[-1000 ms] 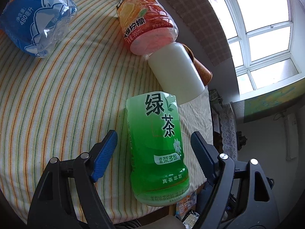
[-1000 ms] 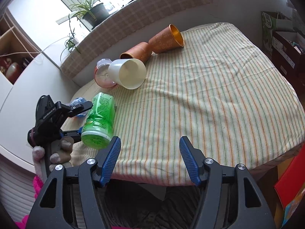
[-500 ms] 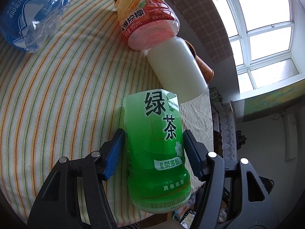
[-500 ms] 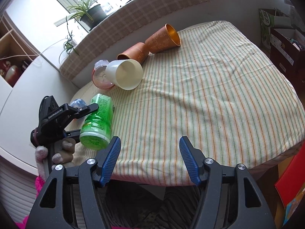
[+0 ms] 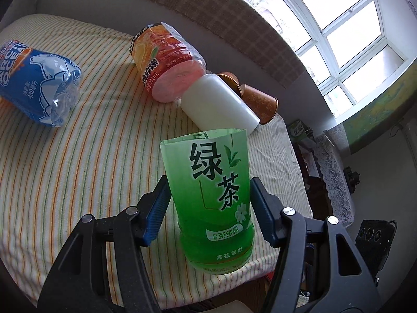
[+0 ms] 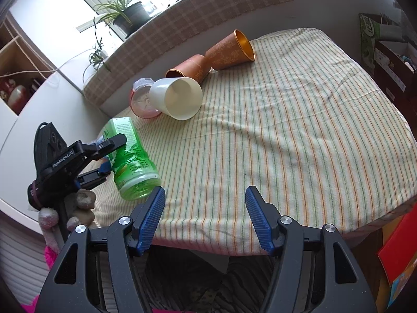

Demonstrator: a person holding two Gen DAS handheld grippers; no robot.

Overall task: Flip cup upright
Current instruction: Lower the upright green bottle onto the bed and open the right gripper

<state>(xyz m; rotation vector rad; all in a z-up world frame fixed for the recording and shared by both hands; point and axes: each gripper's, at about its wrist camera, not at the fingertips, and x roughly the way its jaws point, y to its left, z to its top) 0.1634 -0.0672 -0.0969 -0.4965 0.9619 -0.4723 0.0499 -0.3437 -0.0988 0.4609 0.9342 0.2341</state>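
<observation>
My left gripper [image 5: 208,200] is shut on the green cut-bottle cup [image 5: 211,195] and holds it tilted above the striped tablecloth [image 5: 78,161]. From the right wrist view the green cup [image 6: 130,161] hangs in the left gripper [image 6: 104,156] at the table's left edge, base toward me. My right gripper [image 6: 206,216] is open and empty over the table's near edge.
A white cup [image 6: 177,99], a red-orange cut bottle [image 5: 166,65], two copper cups [image 6: 229,49] [image 6: 190,67] and a blue cut bottle [image 5: 39,86] lie on their sides. A wall ledge with potted plants [image 6: 125,15] runs behind the table.
My left gripper closed on the green cup and lifted it off the cloth, tilting its open end up. The right gripper has stayed in place.
</observation>
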